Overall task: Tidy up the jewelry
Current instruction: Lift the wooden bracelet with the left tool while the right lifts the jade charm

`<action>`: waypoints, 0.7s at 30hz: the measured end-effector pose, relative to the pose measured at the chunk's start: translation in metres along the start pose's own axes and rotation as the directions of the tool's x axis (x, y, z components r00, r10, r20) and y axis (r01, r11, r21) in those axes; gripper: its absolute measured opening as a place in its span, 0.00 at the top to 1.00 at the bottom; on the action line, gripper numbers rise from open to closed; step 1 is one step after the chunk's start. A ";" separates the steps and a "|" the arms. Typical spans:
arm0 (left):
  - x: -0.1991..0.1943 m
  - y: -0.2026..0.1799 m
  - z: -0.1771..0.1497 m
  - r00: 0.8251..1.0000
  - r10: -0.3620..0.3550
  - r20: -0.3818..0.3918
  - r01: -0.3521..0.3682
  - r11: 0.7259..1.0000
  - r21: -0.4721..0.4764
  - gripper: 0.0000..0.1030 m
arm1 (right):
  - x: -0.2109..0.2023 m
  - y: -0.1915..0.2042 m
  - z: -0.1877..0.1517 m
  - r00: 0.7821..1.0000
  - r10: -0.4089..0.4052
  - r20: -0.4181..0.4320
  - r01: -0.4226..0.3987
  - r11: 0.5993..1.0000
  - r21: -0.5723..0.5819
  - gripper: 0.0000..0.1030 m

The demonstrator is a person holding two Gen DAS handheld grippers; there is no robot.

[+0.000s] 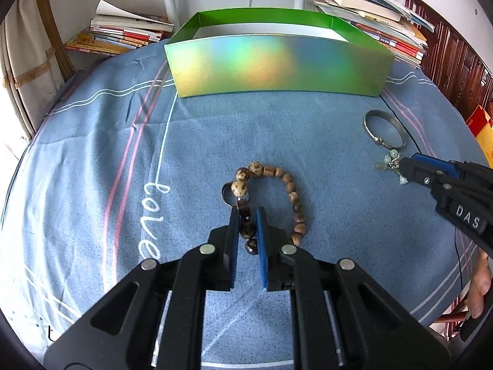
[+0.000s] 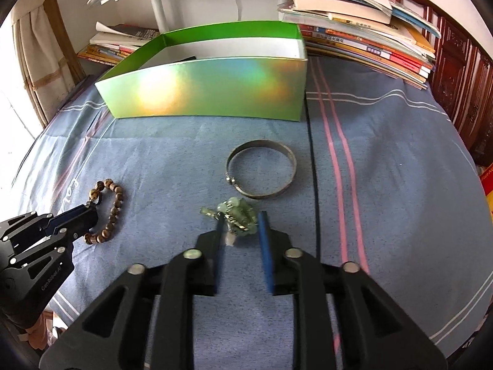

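left gripper [image 1: 248,212]: jaws nearly together, clamped on the near dark beads of the bead bracelet [image 1: 271,197]; pads press the strand from both sides
bead bracelet: lies in a loop on the blue cloth [image 1: 277,129], mid-table toward the near edge; loop stretches away from the left gripper toward the green box [image 1: 277,67], long axis roughly near-to-far
right gripper [image 2: 239,220]: jaws apart, a clear gap on the right side, pads not pressing; the green charm cluster [image 2: 238,215] sits between the tips
green charm cluster: on the cloth, just beside the near rim of the silver bangle [image 2: 261,171], whether touching I cannot tell
silver bangle: flat on the cloth between the charm cluster and the box, toward the right side of the table
green box: open top, at the far edge of the table in front of stacked books [image 2: 369,46]; straight ahead of both grippers
key relation: box lies beyond the bracelet along the left gripper's pointing line, so a lift and carry forward looks like the move
nearer hand: left for the bracelet, right for the charms and bangle
risk: the loose end of the loop may drag or swing on the lift
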State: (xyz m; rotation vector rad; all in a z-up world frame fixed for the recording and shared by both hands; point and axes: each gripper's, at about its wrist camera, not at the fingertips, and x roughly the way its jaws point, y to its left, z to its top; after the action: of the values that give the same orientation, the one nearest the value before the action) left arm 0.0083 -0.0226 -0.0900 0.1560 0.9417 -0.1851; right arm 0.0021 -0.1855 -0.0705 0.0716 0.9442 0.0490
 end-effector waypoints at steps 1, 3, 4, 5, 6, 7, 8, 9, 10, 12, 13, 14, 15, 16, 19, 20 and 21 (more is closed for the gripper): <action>0.000 0.000 0.000 1.000 0.000 0.001 0.000 1.000 0.000 0.88 | 0.001 0.002 0.000 1.000 -0.003 -0.002 0.003 1.000 -0.006 0.74; 0.000 0.000 -0.001 1.000 0.000 0.002 0.000 1.000 -0.003 0.86 | 0.003 0.005 0.000 1.000 -0.004 -0.008 0.003 1.000 -0.014 0.73; -0.001 0.000 -0.001 1.000 0.001 0.003 -0.001 1.000 -0.005 0.85 | 0.004 0.007 -0.001 1.000 -0.007 -0.010 0.006 1.000 -0.023 0.74; -0.001 0.001 -0.001 1.000 0.003 0.004 -0.003 1.000 -0.007 0.83 | 0.005 0.009 -0.001 1.000 -0.010 -0.011 0.010 0.999 -0.033 0.74; -0.001 0.001 -0.001 1.000 0.004 0.004 -0.004 1.000 -0.009 0.82 | 0.005 0.011 -0.002 1.000 -0.011 -0.011 0.011 0.999 -0.043 0.74; -0.001 0.002 -0.001 1.000 0.003 0.004 -0.003 1.000 -0.011 0.80 | 0.005 0.014 -0.002 1.000 -0.008 -0.009 0.007 0.999 -0.054 0.79; -0.001 0.003 -0.001 1.000 0.001 0.004 -0.001 1.000 -0.012 0.80 | 0.005 0.015 -0.002 1.000 -0.004 -0.010 0.003 0.998 -0.060 0.82; 0.000 0.004 -0.001 1.000 -0.001 0.004 0.001 1.000 -0.013 0.80 | 0.005 0.017 -0.002 1.000 0.004 -0.013 -0.005 0.998 -0.066 0.87; 0.000 0.004 -0.001 1.000 -0.001 0.005 0.001 1.000 -0.013 0.80 | 0.005 0.019 -0.003 1.000 0.009 -0.015 -0.010 0.998 -0.069 0.91; 0.000 0.004 0.000 1.000 0.000 0.005 0.000 1.000 -0.014 0.79 | 0.005 0.022 -0.002 1.000 0.016 -0.018 -0.018 0.997 -0.079 0.93; 0.000 0.005 -0.001 1.000 0.000 0.005 0.000 1.000 -0.014 0.77 | 0.004 0.023 -0.002 1.000 0.017 -0.018 -0.018 0.996 -0.082 0.93; 0.000 0.005 -0.001 1.000 0.002 0.005 -0.002 1.000 -0.015 0.76 | 0.003 0.024 -0.002 1.000 0.018 -0.016 -0.020 0.996 -0.085 0.93; 0.000 0.006 0.000 1.000 0.003 0.005 -0.003 1.000 -0.016 0.76 | 0.002 0.025 -0.003 1.000 0.020 -0.014 -0.021 0.996 -0.087 0.93; 0.000 0.006 0.000 1.000 0.002 0.005 -0.002 1.000 -0.017 0.75 | 0.001 0.026 -0.002 1.000 0.020 -0.011 -0.021 0.996 -0.087 0.93; 0.000 0.007 0.000 1.000 0.000 0.005 0.000 1.000 -0.016 0.75 | -0.004 0.026 0.000 1.000 0.023 0.002 -0.023 0.996 -0.086 0.93; 0.000 0.007 0.000 1.000 0.001 0.005 -0.001 1.000 -0.016 0.75 | -0.006 0.025 0.001 1.000 0.024 0.008 -0.023 0.996 -0.084 0.93; 0.000 0.006 0.000 1.000 0.001 0.005 -0.001 1.000 -0.017 0.75 | -0.009 0.024 0.002 1.000 0.024 0.014 -0.023 0.996 -0.082 0.93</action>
State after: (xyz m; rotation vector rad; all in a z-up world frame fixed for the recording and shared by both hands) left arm 0.0101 -0.0164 -0.0896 0.1405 0.9376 -0.1767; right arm -0.0019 -0.1623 -0.0607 0.0071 0.9257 0.1088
